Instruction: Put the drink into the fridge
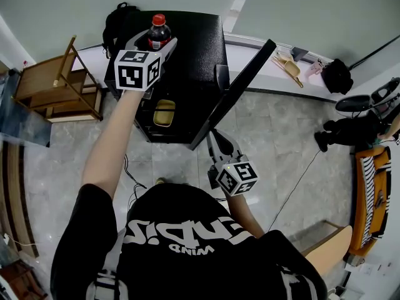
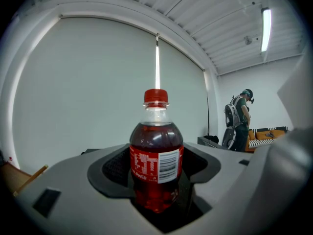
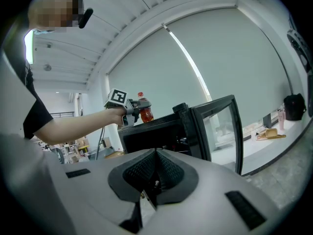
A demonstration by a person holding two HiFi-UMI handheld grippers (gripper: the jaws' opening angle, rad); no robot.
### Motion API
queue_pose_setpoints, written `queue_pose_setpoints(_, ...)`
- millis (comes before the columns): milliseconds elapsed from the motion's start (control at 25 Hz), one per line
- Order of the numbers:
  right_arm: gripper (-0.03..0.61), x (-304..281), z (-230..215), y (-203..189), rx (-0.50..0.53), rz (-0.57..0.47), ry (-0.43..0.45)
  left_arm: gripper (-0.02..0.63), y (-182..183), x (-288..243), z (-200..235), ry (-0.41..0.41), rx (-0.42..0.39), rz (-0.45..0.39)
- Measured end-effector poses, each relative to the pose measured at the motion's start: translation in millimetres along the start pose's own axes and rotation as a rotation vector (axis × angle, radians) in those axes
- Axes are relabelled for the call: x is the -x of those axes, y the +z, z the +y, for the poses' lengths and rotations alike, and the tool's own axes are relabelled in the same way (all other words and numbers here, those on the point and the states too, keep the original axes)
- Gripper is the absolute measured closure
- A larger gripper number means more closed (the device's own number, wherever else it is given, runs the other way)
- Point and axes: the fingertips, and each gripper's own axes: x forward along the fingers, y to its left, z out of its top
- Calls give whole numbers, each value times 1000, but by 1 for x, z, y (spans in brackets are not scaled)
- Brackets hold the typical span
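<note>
A small bottle of red drink with a red cap stands on top of the black fridge. My left gripper reaches level over the fridge top and its pads close in against both sides of the bottle. The glass fridge door stands swung open to the right. My right gripper hangs lower, in front of the open fridge, jaws shut with nothing in them. From there the bottle and the door show ahead.
A yellow item lies inside the fridge. A wooden chair stands left of it, and a black backpack sits behind. A ledge with a dustpan runs along the wall on the right. A person with a backpack stands far off.
</note>
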Motion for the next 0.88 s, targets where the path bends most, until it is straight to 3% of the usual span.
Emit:
queue_pose_setpoints(400,554,6,8,-4,0,7,19,305,-4,36,-7,0,-8,5)
queue_pose_setpoints(880,554,0,37,-17,-1,37,80,307,-11,114,-13,10,19,-25)
